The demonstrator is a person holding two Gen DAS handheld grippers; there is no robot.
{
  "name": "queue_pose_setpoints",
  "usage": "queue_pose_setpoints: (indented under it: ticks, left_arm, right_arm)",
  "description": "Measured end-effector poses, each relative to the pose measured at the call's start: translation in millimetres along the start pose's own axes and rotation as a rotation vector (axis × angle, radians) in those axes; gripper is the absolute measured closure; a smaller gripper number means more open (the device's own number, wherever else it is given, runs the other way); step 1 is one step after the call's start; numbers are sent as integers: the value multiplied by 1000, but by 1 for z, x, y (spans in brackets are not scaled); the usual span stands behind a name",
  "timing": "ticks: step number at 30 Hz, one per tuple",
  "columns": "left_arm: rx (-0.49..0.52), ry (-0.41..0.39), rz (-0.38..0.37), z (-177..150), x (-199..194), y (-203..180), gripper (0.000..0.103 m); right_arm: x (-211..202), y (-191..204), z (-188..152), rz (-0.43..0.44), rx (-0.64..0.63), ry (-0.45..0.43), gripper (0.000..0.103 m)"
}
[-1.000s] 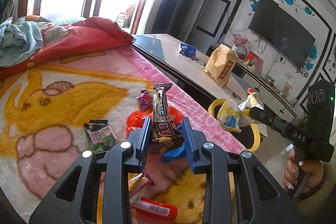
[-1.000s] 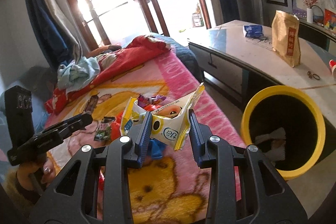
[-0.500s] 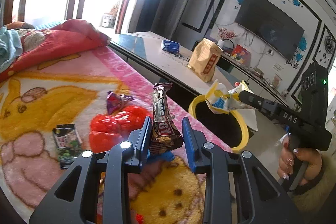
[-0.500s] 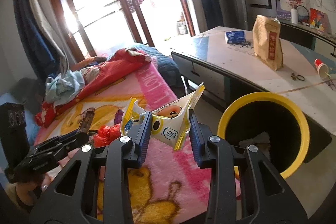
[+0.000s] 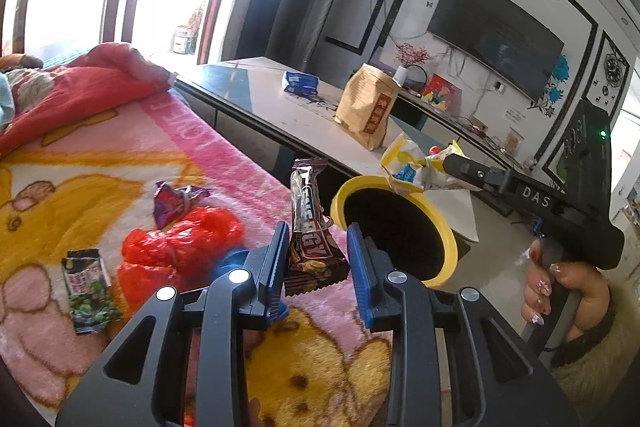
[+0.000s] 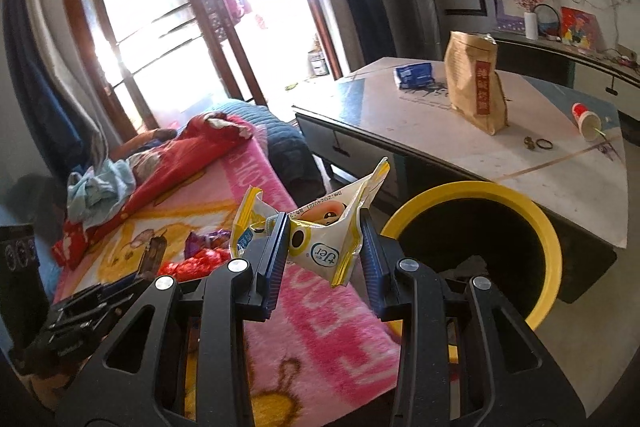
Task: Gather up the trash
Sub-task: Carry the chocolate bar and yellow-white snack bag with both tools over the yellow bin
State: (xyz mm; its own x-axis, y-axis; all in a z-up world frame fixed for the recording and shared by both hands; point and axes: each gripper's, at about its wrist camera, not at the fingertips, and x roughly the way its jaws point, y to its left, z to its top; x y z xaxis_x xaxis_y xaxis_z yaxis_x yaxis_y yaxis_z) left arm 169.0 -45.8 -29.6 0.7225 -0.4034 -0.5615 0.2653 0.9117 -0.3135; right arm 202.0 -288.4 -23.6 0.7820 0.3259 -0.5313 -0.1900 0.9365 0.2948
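My left gripper (image 5: pixel 318 255) is shut on a brown chocolate bar wrapper (image 5: pixel 310 227), held upright over the bed edge beside the yellow-rimmed black bin (image 5: pixel 440 223). My right gripper (image 6: pixel 324 247) is shut on a white and yellow snack bag (image 6: pixel 320 231), held just left of the bin (image 6: pixel 548 239). In the left wrist view the right gripper (image 5: pixel 444 165) holds that bag (image 5: pixel 412 167) over the bin's far rim. On the pink blanket (image 5: pixel 100 187) lie a red plastic bag (image 5: pixel 180 247), a purple wrapper (image 5: pixel 172 203) and a dark green wrapper (image 5: pixel 86 287).
A low table (image 6: pixel 540 147) stands behind the bin with a brown paper bag (image 6: pixel 476 83), a blue pack (image 6: pixel 414 75) and a tipped red and white cup (image 6: pixel 586 115). Red bedding and clothes (image 6: pixel 160 159) are piled at the bed's far end. Some trash lies inside the bin.
Both grippers have swung right toward the bin, each keeping its wrapper. The right gripper's bag has moved from beside the bed to over the bin's rim.
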Motion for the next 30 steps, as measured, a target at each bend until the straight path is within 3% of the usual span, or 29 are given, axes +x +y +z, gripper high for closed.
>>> queue_pose_setpoints:
  ticks: [30]
  left_arm:
    - [100, 83, -87, 3, 70, -55, 75]
  right_arm:
    - [-1, -78, 11, -132, 156, -32, 76]
